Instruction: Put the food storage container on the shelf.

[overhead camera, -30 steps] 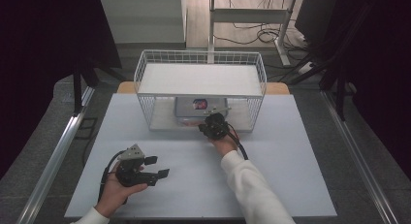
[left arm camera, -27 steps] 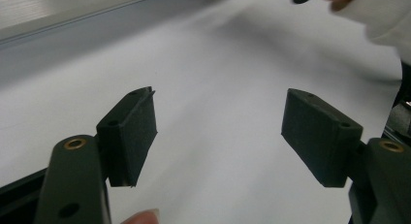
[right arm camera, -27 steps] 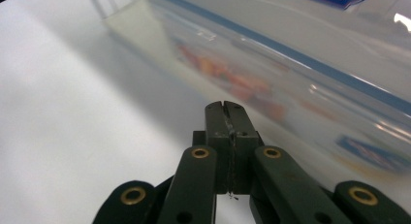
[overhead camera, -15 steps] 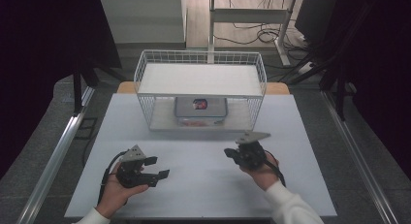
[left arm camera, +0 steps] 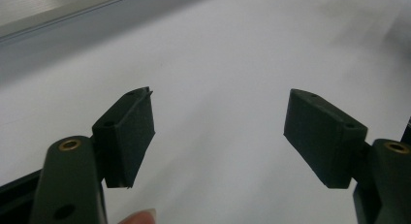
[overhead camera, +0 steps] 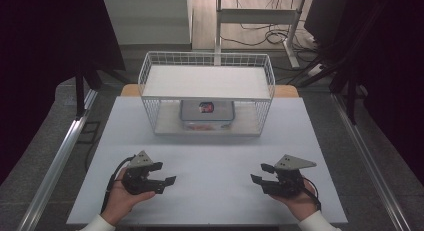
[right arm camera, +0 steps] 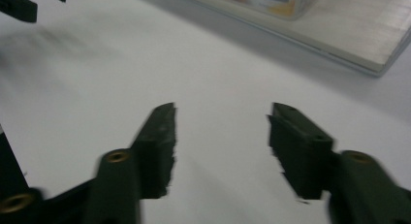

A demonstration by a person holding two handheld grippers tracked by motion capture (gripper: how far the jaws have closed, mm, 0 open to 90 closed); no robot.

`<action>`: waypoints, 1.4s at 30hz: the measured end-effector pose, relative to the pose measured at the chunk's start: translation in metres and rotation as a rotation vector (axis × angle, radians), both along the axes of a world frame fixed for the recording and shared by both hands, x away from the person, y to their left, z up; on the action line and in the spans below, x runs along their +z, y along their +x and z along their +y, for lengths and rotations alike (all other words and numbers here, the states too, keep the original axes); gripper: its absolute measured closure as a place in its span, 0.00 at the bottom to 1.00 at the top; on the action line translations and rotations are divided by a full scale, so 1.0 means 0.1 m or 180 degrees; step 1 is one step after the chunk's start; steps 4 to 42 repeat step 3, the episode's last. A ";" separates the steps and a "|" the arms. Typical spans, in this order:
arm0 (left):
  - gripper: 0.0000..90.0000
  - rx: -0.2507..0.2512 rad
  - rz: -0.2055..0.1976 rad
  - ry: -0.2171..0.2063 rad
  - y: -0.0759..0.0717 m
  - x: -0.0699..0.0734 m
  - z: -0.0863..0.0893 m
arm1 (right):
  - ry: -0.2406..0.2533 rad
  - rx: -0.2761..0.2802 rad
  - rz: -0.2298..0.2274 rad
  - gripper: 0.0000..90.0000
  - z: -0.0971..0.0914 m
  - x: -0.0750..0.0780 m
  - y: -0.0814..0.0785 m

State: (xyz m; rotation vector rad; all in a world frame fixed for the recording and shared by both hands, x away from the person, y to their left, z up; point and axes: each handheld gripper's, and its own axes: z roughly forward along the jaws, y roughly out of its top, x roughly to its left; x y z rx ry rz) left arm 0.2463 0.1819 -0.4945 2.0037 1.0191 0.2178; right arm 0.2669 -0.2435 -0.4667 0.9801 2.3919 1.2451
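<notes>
Right hand-held gripper (overhead camera: 262, 173): jaws have just been opening, now standing apart with nothing between them, just bare white surface (overhead camera: 215, 166) in the right gripper view. It sits near the front right of the surface, jaws pointing inward toward the left one. Left hand-held gripper (overhead camera: 164, 173): also parted about halfway, empty, front left, resting in the hand.

Both are well apart from the work item. The clear lidded container (overhead camera: 207, 112) sits on the lower shelf of the white wire rack (overhead camera: 150, 73) at the far middle of the surface, roughly centred under the top shelf. Something red/orange shows through its lid and front wall; label too small to read. The rack's top shelf looks bare.

My read: placement into the rack is done and this is the retreat/idle pose, with both hands parked and empty. If more follows, the next move means reaching back in under the top shelf, low and level, to clear the wire front edge. Risk: clipping the rack's wires or nudging the container further back.
</notes>
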 end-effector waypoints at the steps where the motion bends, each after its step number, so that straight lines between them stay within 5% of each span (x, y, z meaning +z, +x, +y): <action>1: 0.29 0.0004 -0.0003 -0.0007 0.00 0.00 0.00 | -0.0003 0.0006 -0.0013 0.38 0.01 0.00 0.00; 42: 0.29 0.0001 0.0003 -0.0008 0.01 0.00 0.01 | -0.0019 0.0013 -0.0010 0.34 0.02 -0.01 0.00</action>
